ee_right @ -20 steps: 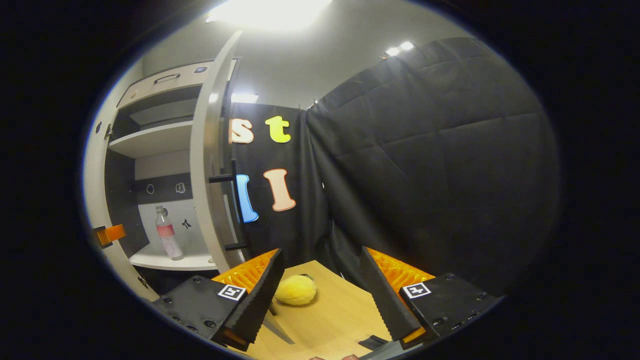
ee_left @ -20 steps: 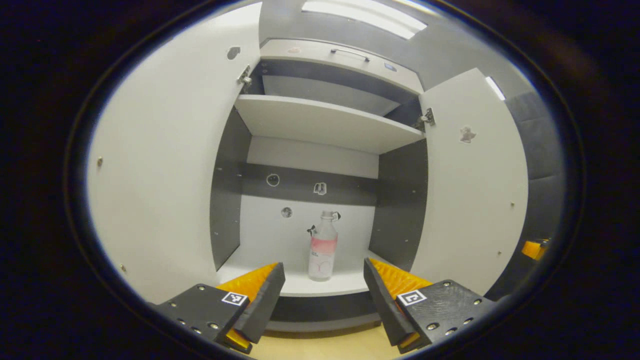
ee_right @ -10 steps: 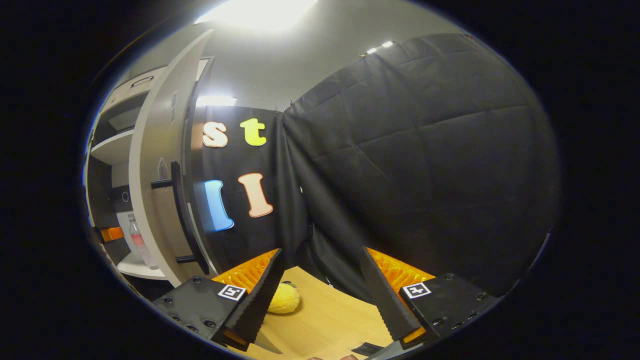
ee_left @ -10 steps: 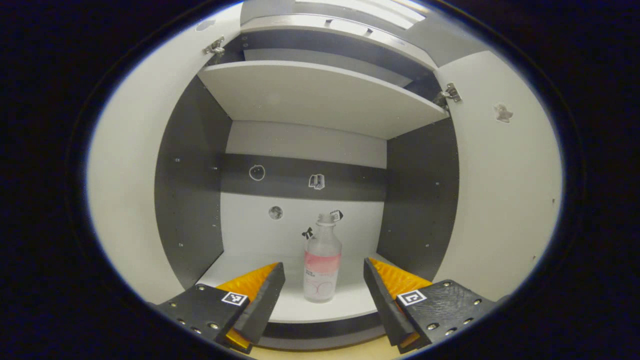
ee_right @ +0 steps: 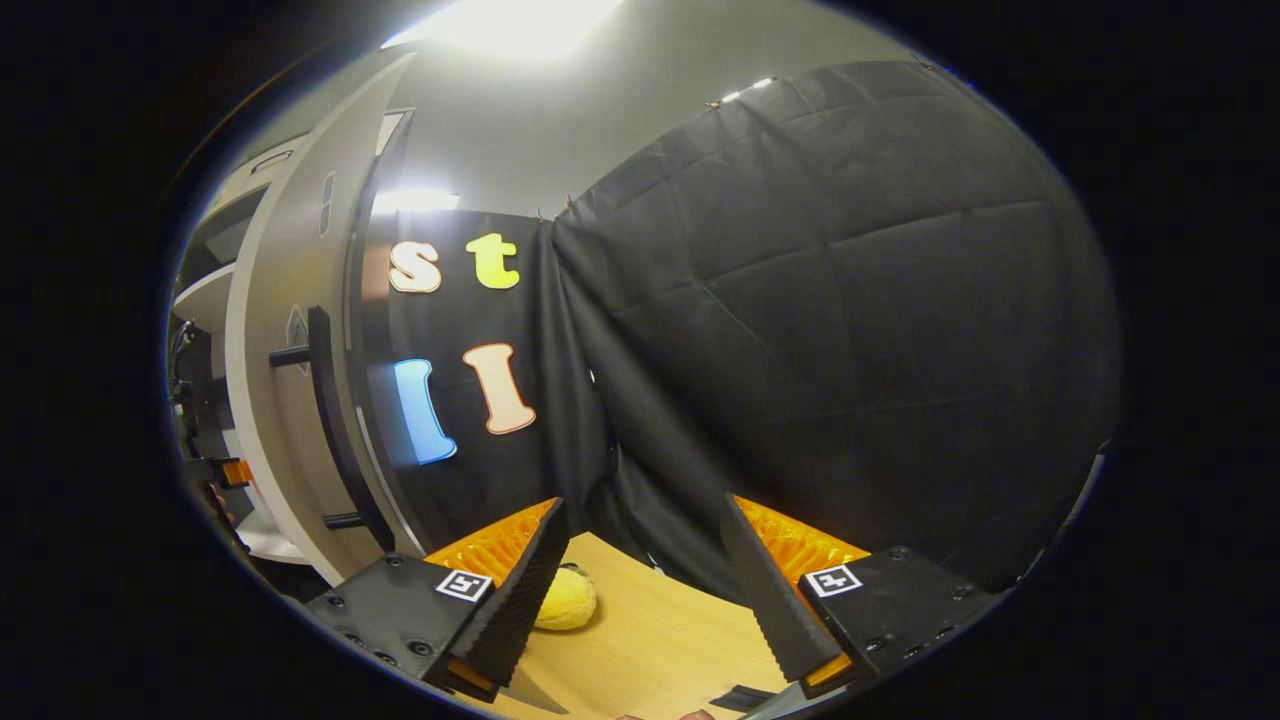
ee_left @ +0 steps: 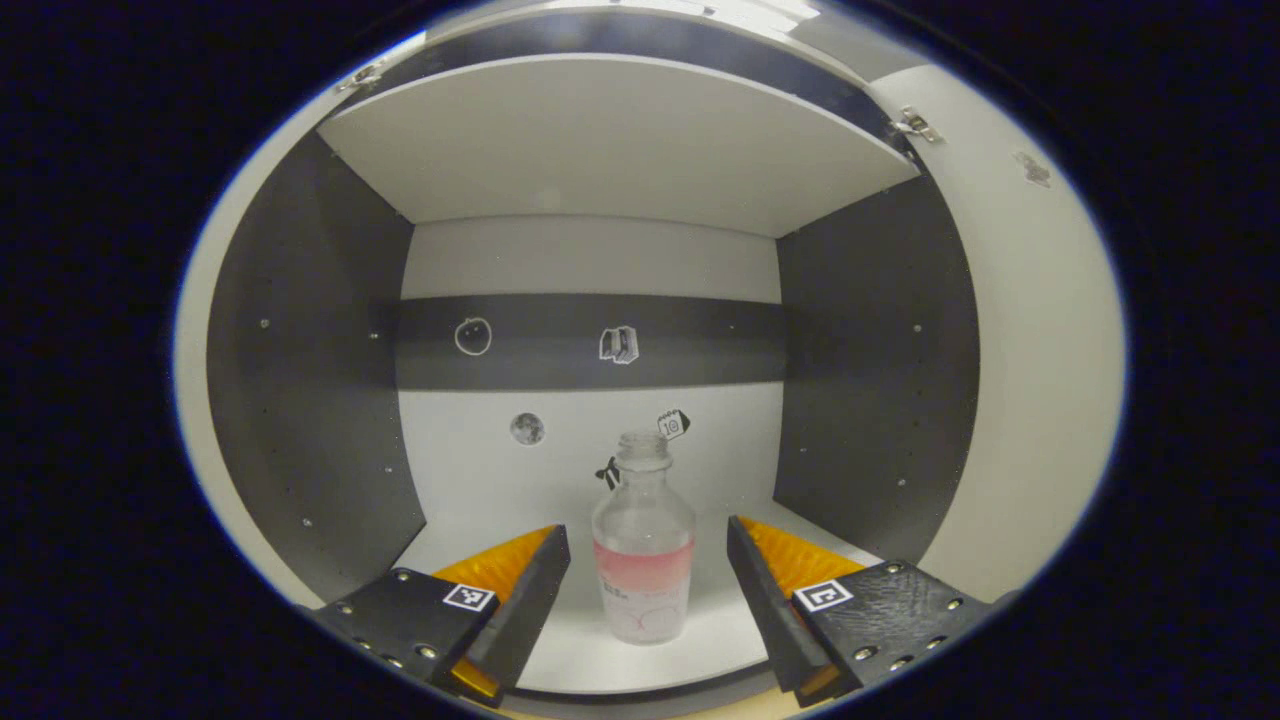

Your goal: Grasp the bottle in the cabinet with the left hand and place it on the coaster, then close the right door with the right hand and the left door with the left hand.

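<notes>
A clear bottle (ee_left: 643, 545) with a pink label and no cap stands upright on the cabinet's bottom shelf (ee_left: 600, 655). My left gripper (ee_left: 648, 590) is open inside the cabinet, its fingers either side of the bottle's lower half without touching it. In the right gripper view my right gripper (ee_right: 640, 580) hangs open over the wooden table (ee_right: 650, 640), holding nothing. The open right door (ee_right: 285, 400) stands edge-on at the left with its dark bar handle (ee_right: 330, 420). Past the door's edge, far left, a bit of the left gripper (ee_right: 222, 472) peeks out.
A white shelf (ee_left: 620, 150) roofs the compartment; dark side walls (ee_left: 300, 380) close it in left and right. Small stickers dot the back wall (ee_left: 560, 440). A yellow plush object (ee_right: 565, 607) lies on the table beside my right gripper. Black cloth (ee_right: 820, 330) walls the booth.
My left gripper has advanced into the cabinet, so the bottle now sits between its fingers. The right gripper view has swung a little right; the bottle there has slipped behind the door.
</notes>
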The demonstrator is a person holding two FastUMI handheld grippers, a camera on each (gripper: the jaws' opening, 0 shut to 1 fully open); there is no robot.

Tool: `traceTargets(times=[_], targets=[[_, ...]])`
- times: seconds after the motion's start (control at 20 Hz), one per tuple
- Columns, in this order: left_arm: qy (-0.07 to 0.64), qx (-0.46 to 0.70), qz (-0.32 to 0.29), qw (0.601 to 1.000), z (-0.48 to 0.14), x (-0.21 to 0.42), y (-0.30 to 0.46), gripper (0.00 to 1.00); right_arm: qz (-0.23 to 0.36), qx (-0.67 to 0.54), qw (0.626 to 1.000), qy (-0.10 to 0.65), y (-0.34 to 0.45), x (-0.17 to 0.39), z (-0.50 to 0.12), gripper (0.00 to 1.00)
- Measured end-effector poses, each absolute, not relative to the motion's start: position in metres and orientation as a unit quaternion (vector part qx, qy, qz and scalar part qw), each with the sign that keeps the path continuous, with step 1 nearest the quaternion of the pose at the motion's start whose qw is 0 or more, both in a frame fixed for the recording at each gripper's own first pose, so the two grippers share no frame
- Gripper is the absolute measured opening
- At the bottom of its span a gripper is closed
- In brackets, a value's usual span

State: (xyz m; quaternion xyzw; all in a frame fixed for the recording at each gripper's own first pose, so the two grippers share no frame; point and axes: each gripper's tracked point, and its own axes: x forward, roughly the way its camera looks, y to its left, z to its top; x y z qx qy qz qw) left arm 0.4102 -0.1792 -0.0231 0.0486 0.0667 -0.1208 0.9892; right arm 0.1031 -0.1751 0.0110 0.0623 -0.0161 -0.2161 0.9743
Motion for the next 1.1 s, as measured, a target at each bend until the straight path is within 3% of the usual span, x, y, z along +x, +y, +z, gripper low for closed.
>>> traceTargets(times=[0.05,0.1,0.4,0.45,0.5,0.55,0.65,0.75,1.0,1.05,1.1], targets=[[0.066,0.052,-0.121,0.989,-0.024,0.415,-0.182,0.96,-0.222,0.059,0.973,-0.01,-0.176,0.104,0.009,0.98],[0.067,0.052,-0.122,0.989,-0.026,0.419,-0.184,0.92,-0.227,0.059,0.972,-0.007,-0.178,0.107,0.007,0.98],[0.078,0.064,-0.122,0.987,-0.03,0.418,-0.183,0.92,-0.235,0.077,0.969,0.0,-0.191,0.111,-0.002,0.98],[0.082,0.065,-0.121,0.987,-0.03,0.417,-0.183,0.96,-0.236,0.073,0.969,0.003,-0.192,0.111,-0.003,0.92],[0.086,0.065,-0.117,0.987,-0.031,0.416,-0.183,0.96,-0.235,0.072,0.969,0.005,-0.193,0.111,-0.004,0.92],[0.087,0.065,-0.115,0.987,-0.031,0.417,-0.183,0.88,-0.234,0.071,0.97,0.006,-0.193,0.111,-0.005,0.92],[0.084,0.068,-0.11,0.988,-0.028,0.417,-0.184,0.88,-0.23,0.071,0.97,0.007,-0.195,0.114,-0.005,0.92],[0.085,0.072,-0.109,0.988,-0.025,0.416,-0.188,0.71,-0.227,0.072,0.971,0.011,-0.197,0.117,-0.009,0.92],[0.089,0.064,-0.104,0.988,-0.026,0.411,-0.188,0.78,-0.21,0.081,0.974,0.014,-0.2,0.13,-0.011,0.92],[0.088,0.06,-0.1,0.989,-0.025,0.408,-0.187,0.68,-0.206,0.079,0.975,0.016,-0.201,0.134,-0.012,0.92],[0.088,0.051,-0.098,0.99,-0.023,0.405,-0.187,0.68,-0.208,0.077,0.975,0.02,-0.206,0.14,-0.016,0.98]])
